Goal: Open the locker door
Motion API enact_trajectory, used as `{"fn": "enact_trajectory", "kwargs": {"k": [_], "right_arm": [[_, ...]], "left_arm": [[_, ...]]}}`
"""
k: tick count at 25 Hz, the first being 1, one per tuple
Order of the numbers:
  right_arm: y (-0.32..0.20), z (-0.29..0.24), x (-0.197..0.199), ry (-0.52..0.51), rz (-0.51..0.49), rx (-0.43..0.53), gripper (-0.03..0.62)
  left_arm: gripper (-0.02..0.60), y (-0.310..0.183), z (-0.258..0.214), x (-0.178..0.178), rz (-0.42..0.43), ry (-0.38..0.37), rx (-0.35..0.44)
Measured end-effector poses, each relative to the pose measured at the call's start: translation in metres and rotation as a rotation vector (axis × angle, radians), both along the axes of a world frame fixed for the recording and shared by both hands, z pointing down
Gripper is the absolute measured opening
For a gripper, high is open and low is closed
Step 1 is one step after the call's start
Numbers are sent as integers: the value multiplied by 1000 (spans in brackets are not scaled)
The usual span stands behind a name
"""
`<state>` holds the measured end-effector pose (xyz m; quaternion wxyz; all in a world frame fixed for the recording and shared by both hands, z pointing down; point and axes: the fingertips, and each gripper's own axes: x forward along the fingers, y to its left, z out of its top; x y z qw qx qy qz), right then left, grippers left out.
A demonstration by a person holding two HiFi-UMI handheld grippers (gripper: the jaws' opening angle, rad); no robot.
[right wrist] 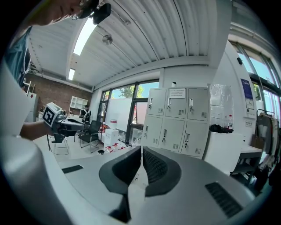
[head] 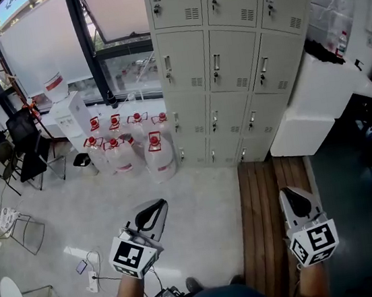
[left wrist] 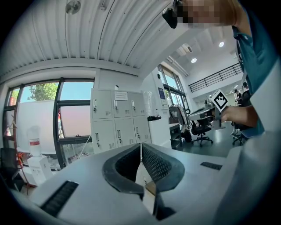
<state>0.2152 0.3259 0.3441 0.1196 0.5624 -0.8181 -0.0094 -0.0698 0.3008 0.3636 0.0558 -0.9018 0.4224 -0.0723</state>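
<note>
A bank of grey metal lockers (head: 228,57) stands against the far wall, every door closed, each with a small handle by its left edge. The lockers (left wrist: 116,121) also show far ahead in the left gripper view, and the lockers (right wrist: 173,121) likewise in the right gripper view. My left gripper (head: 152,213) is held low over the pale floor, well short of them, shut with nothing in it. My right gripper (head: 296,199) hovers over the wooden floor strip, also shut and empty. In both gripper views the dark ribbed pads (left wrist: 153,165) (right wrist: 156,169) meet at the tips.
Several large water bottles (head: 131,148) stand on the floor left of the lockers, next to a white water dispenser (head: 65,109). A big white unit (head: 316,107) sits right of the lockers. Chairs (head: 25,142) and a power strip (head: 92,279) lie to the left.
</note>
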Motion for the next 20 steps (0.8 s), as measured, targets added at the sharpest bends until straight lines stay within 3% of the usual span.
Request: {"fn": "enact_trajectory", "kwargs": {"k": [12, 15, 20], "right_arm": [[-10, -12, -76, 35, 67, 23, 38], [-14, -16, -91, 45, 76, 27, 38], [-17, -19, -107, 64, 83, 24, 38]], "left_arm": [[28, -23, 0, -88, 27, 54, 15], [28, -28, 0, -102, 36, 81, 6], [28, -35, 13, -117, 53, 64, -8]]}}
